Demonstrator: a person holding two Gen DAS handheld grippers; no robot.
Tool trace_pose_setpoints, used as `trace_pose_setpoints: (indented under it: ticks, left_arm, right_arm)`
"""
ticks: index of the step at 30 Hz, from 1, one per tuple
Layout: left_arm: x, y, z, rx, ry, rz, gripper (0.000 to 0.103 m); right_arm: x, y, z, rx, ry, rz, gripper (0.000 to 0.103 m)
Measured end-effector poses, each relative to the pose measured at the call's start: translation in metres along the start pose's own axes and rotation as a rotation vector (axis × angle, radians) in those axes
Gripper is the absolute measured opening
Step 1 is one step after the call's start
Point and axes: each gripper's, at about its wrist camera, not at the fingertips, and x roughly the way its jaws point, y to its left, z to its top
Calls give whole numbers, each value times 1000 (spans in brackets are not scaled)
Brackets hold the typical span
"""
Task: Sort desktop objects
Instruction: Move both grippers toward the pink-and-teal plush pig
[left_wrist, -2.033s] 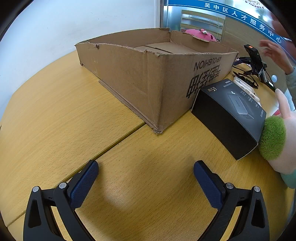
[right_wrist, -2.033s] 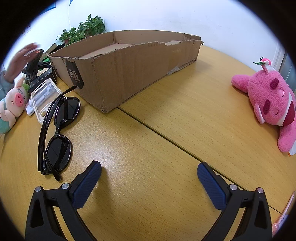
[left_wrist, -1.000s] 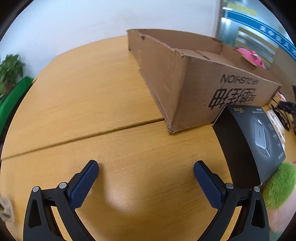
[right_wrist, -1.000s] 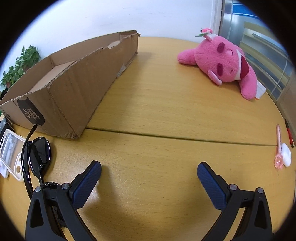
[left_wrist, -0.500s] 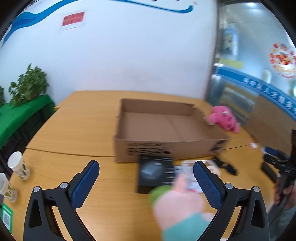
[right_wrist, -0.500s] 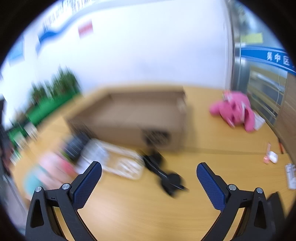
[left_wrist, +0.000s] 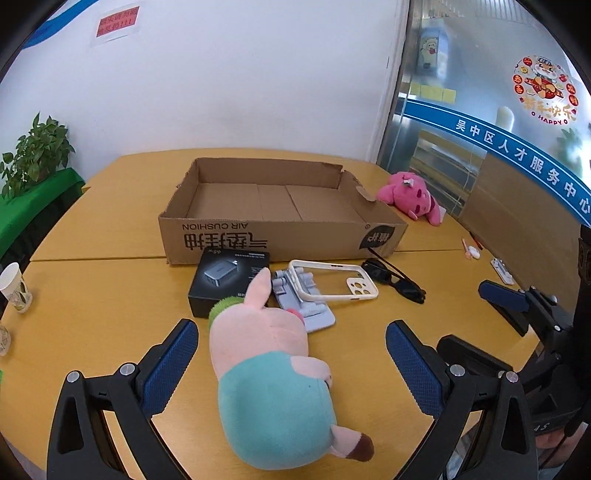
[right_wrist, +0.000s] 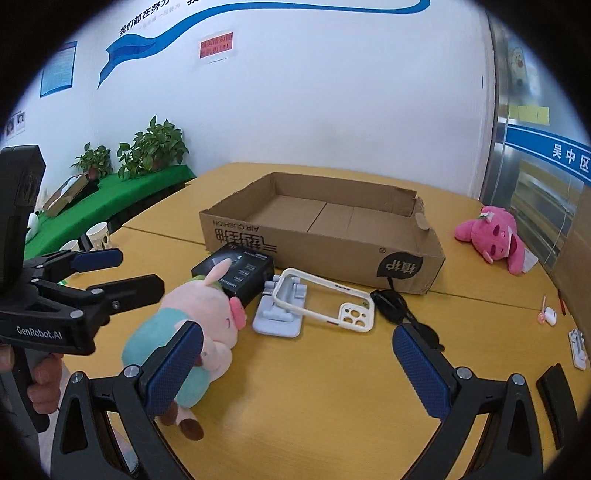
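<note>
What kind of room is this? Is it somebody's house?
Probably not a house. It looks like an office or public service centre: a big wooden meeting table, printed notices and a blue wave painted on the wall, and a glass door with a blue sign strip.

An open cardboard box (left_wrist: 280, 236) sits mid-table. Along its near wall lie a black carton (left_wrist: 227, 280), grey stand (left_wrist: 306, 306), cream phone case (left_wrist: 332, 284) and sunglasses (left_wrist: 395, 280); a pig plush (left_wrist: 269, 373) sprawls nearer the table's front edge.
</note>
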Motion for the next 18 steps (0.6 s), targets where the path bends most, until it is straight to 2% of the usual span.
trace_pose_setpoints:
  ticks: [4,18]
  left_arm:
    - [1,1,-4,10,16,0,103]
    - [33,11,-12,-21,114,-36,101]
  right_arm:
    - [-1,16,-11,-10,19,-11,102]
    - [34,24,-20,25,126,97,102]
